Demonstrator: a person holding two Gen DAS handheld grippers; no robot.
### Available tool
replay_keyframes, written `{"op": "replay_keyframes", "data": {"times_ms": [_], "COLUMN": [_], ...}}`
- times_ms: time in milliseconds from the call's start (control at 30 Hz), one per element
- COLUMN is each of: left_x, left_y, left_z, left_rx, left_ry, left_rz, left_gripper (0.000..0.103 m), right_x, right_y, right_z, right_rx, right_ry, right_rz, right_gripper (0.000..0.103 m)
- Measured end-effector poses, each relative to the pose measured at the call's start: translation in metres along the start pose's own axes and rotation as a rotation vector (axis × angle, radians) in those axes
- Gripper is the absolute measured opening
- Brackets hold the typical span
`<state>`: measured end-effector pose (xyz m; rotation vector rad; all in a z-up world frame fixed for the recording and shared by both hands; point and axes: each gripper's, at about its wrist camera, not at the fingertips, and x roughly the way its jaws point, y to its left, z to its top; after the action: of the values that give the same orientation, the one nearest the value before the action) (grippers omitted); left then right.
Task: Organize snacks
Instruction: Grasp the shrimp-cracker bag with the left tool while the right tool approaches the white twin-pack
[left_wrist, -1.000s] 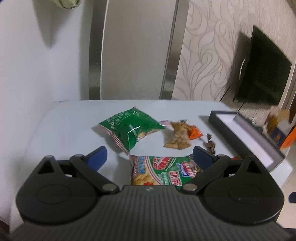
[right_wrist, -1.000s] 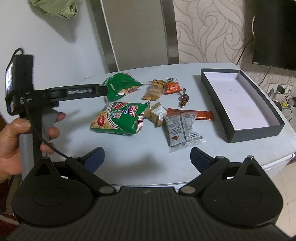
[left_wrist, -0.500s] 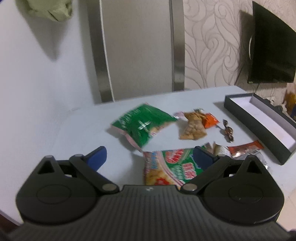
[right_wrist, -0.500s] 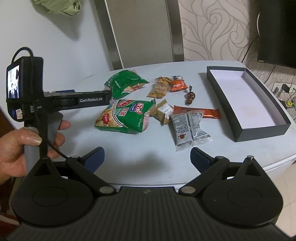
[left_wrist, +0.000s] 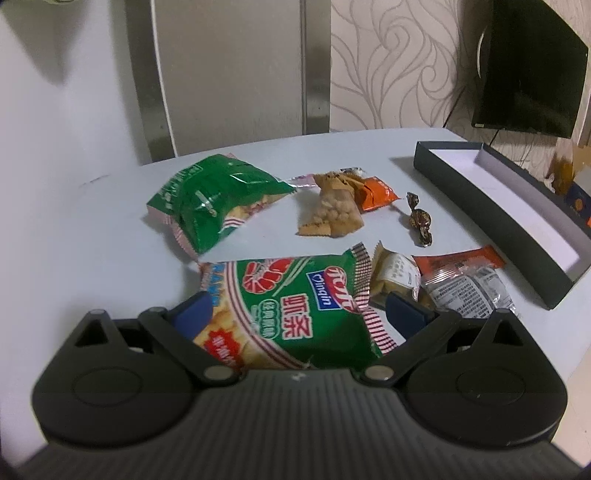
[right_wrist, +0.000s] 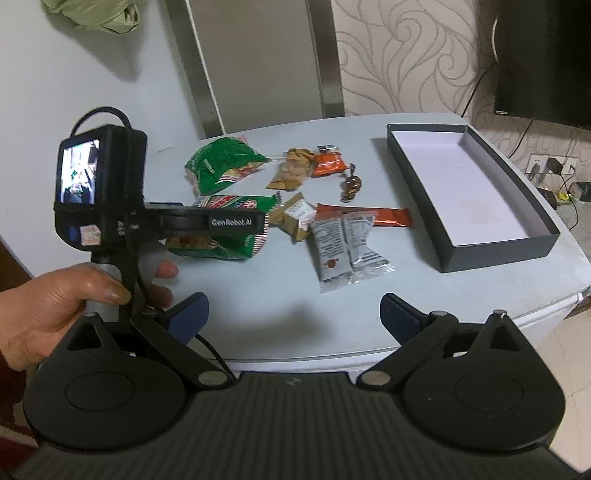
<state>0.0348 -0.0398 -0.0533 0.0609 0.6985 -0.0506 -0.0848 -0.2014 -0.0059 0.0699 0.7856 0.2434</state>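
Left gripper (left_wrist: 297, 314): your jaws are spread wide and now straddle the large green prawn-cracker bag (left_wrist: 295, 306); a second ago they sat short of it, so you have come forward. The blue fingertips (left_wrist: 192, 314) flank the bag, and contact cannot be told.
Right gripper (right_wrist: 293, 314): your jaws are spread, gripping nothing, hanging over the near edge of the pale blue-white table (right_wrist: 258, 314). It holds much the same spot as before, a little closer in.
Left hand (right_wrist: 62, 306): seen from the right wrist, it grips the handle of the left tool, which now reaches over the prawn-cracker bag.
Near snacks: two silver foil sachets (right_wrist: 345, 245) lie side by side just right of the prawn-cracker bag; a small tan wrapped biscuit (right_wrist: 293, 216) sits between them; a long orange-brown bar wrapper (right_wrist: 391, 218) lies just behind the sachets. None has shifted.
Farther snacks: a second green crinkled bag (left_wrist: 214, 199) lies behind the first, with a clear packet of tan nuts (left_wrist: 334, 210) and a small orange packet (left_wrist: 375, 192) touching it, and a dark twisted candy (left_wrist: 419, 221) beside them.
Box: the open black rectangular box with a white floor (right_wrist: 465, 177) stands at the table's right, holding no snack.
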Motion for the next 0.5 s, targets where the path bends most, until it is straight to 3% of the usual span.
{"op": "replay_keyframes", "data": {"times_ms": [500], "left_x": [0.016], "left_y": [0.002], "left_z": [-0.008], "left_rx": [0.003], "left_ry": [-0.022], "left_rz": [0.046], "left_gripper": [0.103], "right_x": [0.001], "right_y": [-0.011], "right_z": [0.004], "right_rx": [0.004], "right_ry": [0.000], "right_rz": [-0.017], "right_gripper": [0.101]}}
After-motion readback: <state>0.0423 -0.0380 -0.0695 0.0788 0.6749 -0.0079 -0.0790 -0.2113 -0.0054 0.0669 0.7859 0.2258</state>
